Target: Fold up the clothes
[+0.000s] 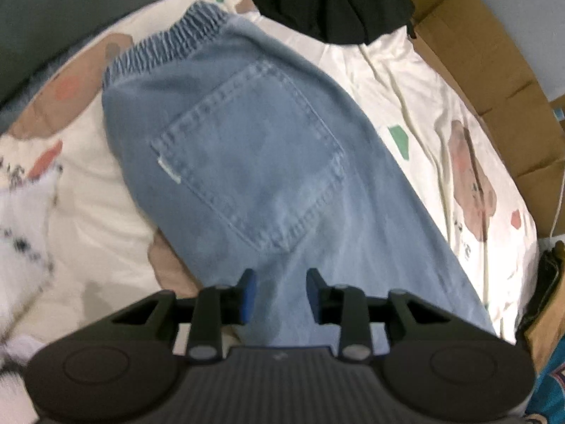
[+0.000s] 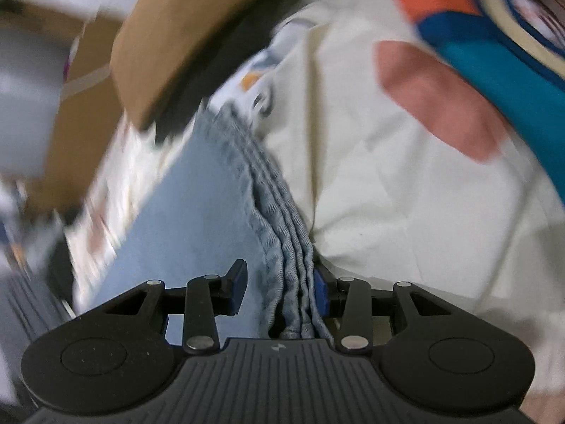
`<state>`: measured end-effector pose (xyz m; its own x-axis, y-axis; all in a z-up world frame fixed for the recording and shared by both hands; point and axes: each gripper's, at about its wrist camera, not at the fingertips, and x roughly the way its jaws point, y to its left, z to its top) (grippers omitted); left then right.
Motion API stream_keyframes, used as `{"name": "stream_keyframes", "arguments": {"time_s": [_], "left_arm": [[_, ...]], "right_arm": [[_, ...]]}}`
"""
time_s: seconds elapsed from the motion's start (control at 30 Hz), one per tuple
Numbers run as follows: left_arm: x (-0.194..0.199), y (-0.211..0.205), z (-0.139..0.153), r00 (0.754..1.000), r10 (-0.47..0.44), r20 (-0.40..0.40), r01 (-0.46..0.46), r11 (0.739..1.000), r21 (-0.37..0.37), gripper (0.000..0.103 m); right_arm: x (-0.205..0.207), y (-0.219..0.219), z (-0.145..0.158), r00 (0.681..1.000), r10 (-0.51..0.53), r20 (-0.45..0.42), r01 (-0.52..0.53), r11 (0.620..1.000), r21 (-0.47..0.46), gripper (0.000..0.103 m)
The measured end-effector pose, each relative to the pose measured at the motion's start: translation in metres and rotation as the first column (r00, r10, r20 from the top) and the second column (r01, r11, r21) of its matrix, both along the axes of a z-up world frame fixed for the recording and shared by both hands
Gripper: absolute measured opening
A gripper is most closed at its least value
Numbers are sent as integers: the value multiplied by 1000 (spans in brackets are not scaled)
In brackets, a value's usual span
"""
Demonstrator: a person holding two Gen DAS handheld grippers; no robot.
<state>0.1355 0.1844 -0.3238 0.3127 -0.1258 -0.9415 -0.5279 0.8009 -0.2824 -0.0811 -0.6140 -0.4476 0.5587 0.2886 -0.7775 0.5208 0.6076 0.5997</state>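
Observation:
Light blue jeans (image 1: 254,162) lie folded lengthwise on a cream printed bedsheet (image 1: 416,81), with the elastic waistband (image 1: 166,49) at the far left and a back pocket facing up. My left gripper (image 1: 280,295) hovers over the leg part, open, with nothing between its blue pads. In the right wrist view the stacked leg hems (image 2: 282,233) of the jeans (image 2: 197,212) run between the jaws of my right gripper (image 2: 279,291). They rest against the right pad (image 2: 321,293); the left pad (image 2: 236,289) stands clear of the cloth, so the gripper is open.
A black garment (image 1: 335,0) lies at the far edge of the sheet. Cardboard boxes (image 1: 494,70) stand along the right. A white spotted cloth (image 1: 24,219) lies at the left. A teal, orange and blue garment (image 2: 494,46) lies at the upper right in the right wrist view.

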Motion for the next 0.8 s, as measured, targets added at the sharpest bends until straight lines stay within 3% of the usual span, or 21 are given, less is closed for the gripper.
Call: {"name": "stream_keyframes", "arguments": {"time_s": [0.17,0.27,0.37,0.6,0.8], "left_arm": [[6,8,-2,1000,1,-3,-1,1000,16,33],[7,10,-1,1000,-9,-1,9,1000,17,33],[4,11,-5,1000,-9,-14,10,1000,16,34],[-2,14,-10,999,-4,-47,5,1000,22,34],[-4,26,-1,998,14,-53,-12,999,40,35]], "right_arm": [[14,2,4,994,108,-18,-109,994,-13,40],[15,-2,17,987,160,35,-161,986,35,28],[19,-6,25,982,177,70,-182,981,73,28],[34,-7,13,984,176,6,-177,984,26,29],[30,3,33,972,231,34,-231,973,-14,29]]}}
